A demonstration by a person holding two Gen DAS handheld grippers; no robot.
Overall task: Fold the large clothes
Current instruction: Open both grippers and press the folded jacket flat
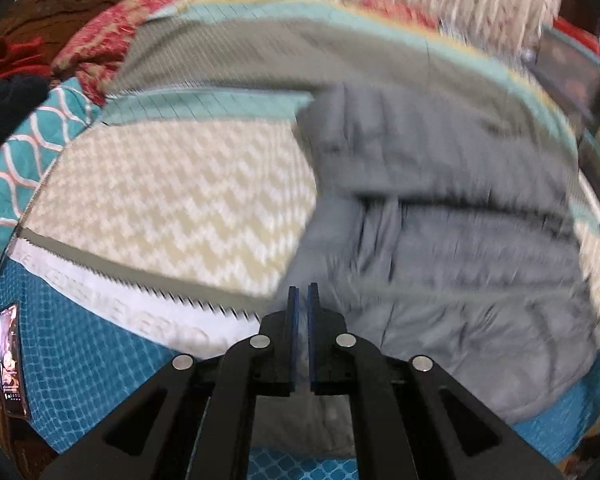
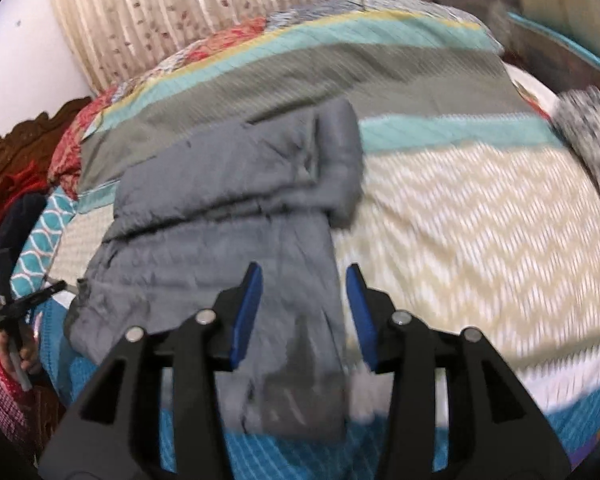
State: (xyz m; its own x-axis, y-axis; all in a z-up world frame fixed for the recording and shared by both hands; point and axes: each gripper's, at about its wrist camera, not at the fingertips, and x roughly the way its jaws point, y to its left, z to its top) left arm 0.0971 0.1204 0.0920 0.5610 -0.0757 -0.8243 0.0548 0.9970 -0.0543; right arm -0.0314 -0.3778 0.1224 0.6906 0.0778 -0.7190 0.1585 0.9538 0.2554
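Note:
A grey quilted garment [image 1: 440,240] lies partly folded on the striped and zigzag bedcover [image 1: 180,200]. In the left wrist view my left gripper [image 1: 302,292] is shut, its blue pads nearly touching at the garment's left edge. Grey fabric shows beneath its fingers, but whether any is pinched is unclear in the blur. In the right wrist view the garment [image 2: 228,208] runs from the middle down under my right gripper [image 2: 304,276]. That gripper is open, with the fabric lying below the gap and the pads not pressing on it.
A phone [image 1: 10,360] lies on the blue cover at the left. Pillows [image 1: 28,140] and a carved wooden headboard [image 2: 28,132] stand to the left, and a curtain [image 2: 180,12] hangs behind the bed. A black-and-white cloth [image 2: 588,140] lies at the right. A hand [image 2: 20,356] shows at the left edge.

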